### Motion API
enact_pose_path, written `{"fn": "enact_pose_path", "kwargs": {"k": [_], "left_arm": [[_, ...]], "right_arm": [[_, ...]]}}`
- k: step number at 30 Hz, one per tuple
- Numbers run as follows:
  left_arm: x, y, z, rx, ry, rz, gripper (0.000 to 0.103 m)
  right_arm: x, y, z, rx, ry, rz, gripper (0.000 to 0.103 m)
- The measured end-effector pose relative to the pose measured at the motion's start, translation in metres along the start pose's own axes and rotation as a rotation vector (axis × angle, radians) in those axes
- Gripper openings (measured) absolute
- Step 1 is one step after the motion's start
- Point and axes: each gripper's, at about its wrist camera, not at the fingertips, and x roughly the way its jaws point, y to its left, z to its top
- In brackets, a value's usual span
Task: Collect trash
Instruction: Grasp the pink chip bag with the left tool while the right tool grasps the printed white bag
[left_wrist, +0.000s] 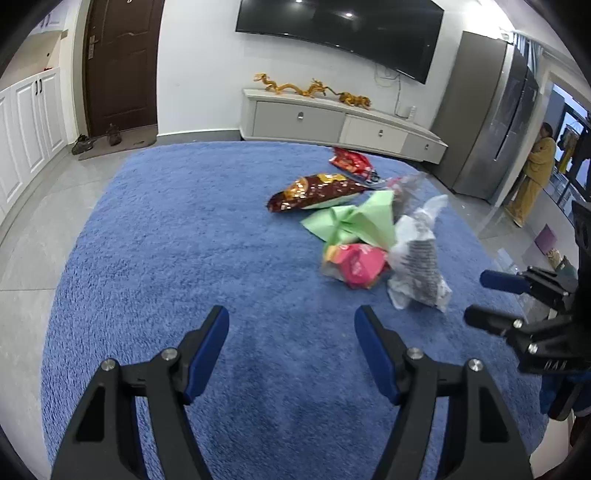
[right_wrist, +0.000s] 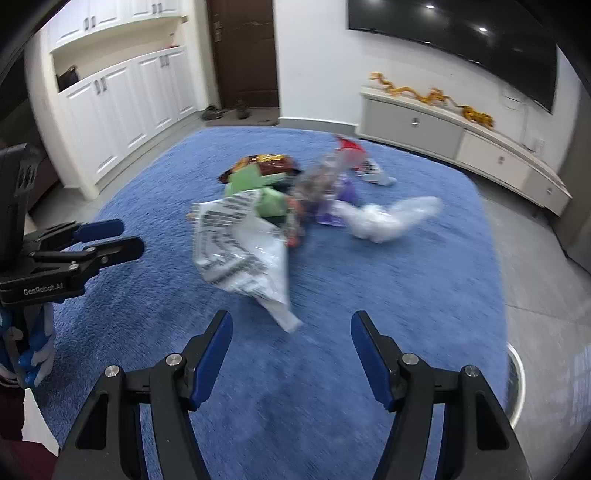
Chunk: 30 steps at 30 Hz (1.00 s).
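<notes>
I see the blue rug carrying the trash pile, printed white wrapper nearest. My left claw and right claw both tilt downward (side by side), jaws apart, empty, just short of the pile.

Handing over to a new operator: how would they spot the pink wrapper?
Look at the blue rug and find the trash pile at its middle. The pink wrapper lies on the pile's near edge, just below the green paper and left of the white printed bag; it is the only pink piece.
</notes>
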Motion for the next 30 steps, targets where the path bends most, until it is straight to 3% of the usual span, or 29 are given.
{"fn": "enact_pose_path", "kwargs": {"k": [5, 10, 12, 13, 14, 17, 24, 30], "left_arm": [[0.004, 0.014, 0.002, -0.041, 0.009, 0.006, 0.069], [0.008, 0.018, 0.005, -0.066, 0.015, -0.012, 0.069], [0.012, 0.015, 0.007, -0.067, 0.017, -0.035, 0.069], [0.014, 0.013, 0.009, -0.068, 0.018, -0.048, 0.069], [0.017, 0.01, 0.01, -0.069, 0.018, -0.07, 0.069], [0.025, 0.001, 0.015, -0.067, 0.02, -0.11, 0.069], [0.05, -0.024, 0.03, -0.059, 0.045, -0.187, 0.069], [0.079, -0.052, 0.038, -0.004, 0.08, -0.159, 0.069]], "right_arm": [[0.02, 0.017, 0.013, -0.042, -0.002, 0.061, 0.066], [0.042, 0.016, 0.023, -0.038, -0.011, 0.06, 0.067], [0.044, 0.011, 0.024, -0.013, -0.02, 0.077, 0.06], [0.044, 0.007, 0.023, 0.003, -0.025, 0.097, 0.047], [0.043, 0.002, 0.022, 0.016, -0.022, 0.108, 0.047], [0.036, -0.008, 0.016, 0.033, -0.031, 0.111, 0.038], [0.0, -0.037, 0.001, 0.098, -0.084, 0.1, 0.034], [-0.023, -0.066, -0.021, 0.191, -0.098, 0.065, 0.034]]}}
